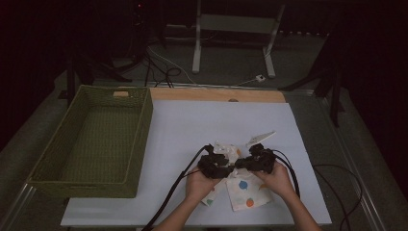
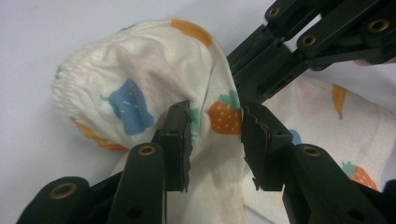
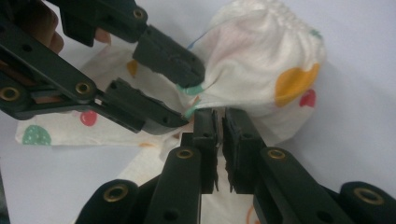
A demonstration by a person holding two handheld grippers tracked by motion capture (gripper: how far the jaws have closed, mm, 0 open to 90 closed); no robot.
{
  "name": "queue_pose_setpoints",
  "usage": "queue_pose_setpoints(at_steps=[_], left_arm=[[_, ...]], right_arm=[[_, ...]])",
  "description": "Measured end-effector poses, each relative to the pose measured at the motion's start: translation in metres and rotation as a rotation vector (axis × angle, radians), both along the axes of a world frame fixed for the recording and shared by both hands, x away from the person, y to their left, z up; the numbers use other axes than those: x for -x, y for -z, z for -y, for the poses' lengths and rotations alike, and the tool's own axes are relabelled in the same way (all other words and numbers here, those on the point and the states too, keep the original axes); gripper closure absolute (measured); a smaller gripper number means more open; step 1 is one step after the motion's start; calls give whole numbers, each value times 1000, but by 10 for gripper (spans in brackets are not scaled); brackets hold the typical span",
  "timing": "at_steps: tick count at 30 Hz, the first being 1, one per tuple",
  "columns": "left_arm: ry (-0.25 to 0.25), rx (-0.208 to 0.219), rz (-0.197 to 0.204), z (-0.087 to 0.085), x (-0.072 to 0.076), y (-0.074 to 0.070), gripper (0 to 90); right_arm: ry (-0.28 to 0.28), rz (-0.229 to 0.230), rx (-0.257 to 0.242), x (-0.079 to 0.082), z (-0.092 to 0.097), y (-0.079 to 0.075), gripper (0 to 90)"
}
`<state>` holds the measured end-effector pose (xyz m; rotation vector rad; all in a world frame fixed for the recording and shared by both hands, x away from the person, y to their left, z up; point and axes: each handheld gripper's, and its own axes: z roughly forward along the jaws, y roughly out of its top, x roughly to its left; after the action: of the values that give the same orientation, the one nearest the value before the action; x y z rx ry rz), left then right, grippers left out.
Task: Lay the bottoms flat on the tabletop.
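Note:
A small white cloth (image 1: 243,192) printed with coloured fruit lies bunched on the white board (image 1: 192,125), near its front edge. Both hand-held grippers meet over it, tip to tip. In the left gripper view the left gripper (image 2: 215,123) stands open, a strawberry-printed fold of the cloth (image 2: 140,60) lying between its jaws. The right gripper (image 2: 243,70) reaches in from the upper right there. In the right gripper view the right gripper (image 3: 220,119) is shut on a thin pinch of the cloth (image 3: 261,51), and the left gripper (image 3: 189,93) straddles a fold just beside it.
A green woven basket (image 1: 139,139) stands at the board's left side. A small white strip (image 1: 260,138) lies just beyond the grippers. A wooden strip (image 1: 216,95) runs along the board's far edge. Black cables (image 1: 173,192) trail toward the front edge.

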<state>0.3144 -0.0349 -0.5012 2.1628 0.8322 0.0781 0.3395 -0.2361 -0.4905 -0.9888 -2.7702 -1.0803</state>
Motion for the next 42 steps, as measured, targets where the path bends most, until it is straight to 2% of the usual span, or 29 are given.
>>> queue_pose_setpoints(at_steps=[2,3,6,7,10,11,13,16,17,19,20,22,23,24,26,28,30,31,33,35,42], left_arm=[[-2,-14,5,4,0,2,674],[-5,-33,6,6,-1,4,771],[-7,-39,12,8,-2,5,882],[-11,-40,12,8,-2,5,895],[-17,-39,12,7,-3,4,899],[-19,-37,10,5,-3,3,900],[-22,-18,11,3,-4,1,900],[-16,-7,11,2,-3,0,898],[6,22,2,2,-1,-2,887],[17,32,-10,3,0,-2,805],[30,50,-27,3,0,-2,805],[35,42,-17,6,3,-2,726],[53,28,-17,8,5,-1,708],[58,7,-9,9,6,-1,706],[55,3,-8,10,6,0,693],[48,-19,-7,13,5,2,692],[23,-38,-5,15,3,5,717],[8,-61,-2,17,2,6,758],[0,-62,-7,17,0,7,841],[0,-62,-10,16,-1,7,887],[-8,-49,-14,13,-2,6,900]], right_arm=[[4,-1,2,0,1,0,830],[9,3,13,0,3,1,813],[13,-7,18,1,7,1,785],[18,-10,28,2,10,2,728],[26,-15,31,2,13,4,675],[26,-39,14,2,16,6,638],[14,-48,11,3,16,7,606],[3,-57,7,4,13,8,597],[-8,-60,11,4,11,9,594],[-6,-56,20,4,10,10,600],[-6,-56,20,4,10,10,600],[-5,-53,33,4,10,11,626],[13,-51,46,5,12,11,639],[19,-47,46,5,14,11,645],[24,-47,47,5,15,11,650],[34,-50,43,5,18,10,650],[37,-52,34,5,19,10,649],[35,-52,34,5,18,10,636],[31,-51,32,4,18,11,622],[29,-56,27,4,18,12,604],[47,-54,42,2,16,15,569]])
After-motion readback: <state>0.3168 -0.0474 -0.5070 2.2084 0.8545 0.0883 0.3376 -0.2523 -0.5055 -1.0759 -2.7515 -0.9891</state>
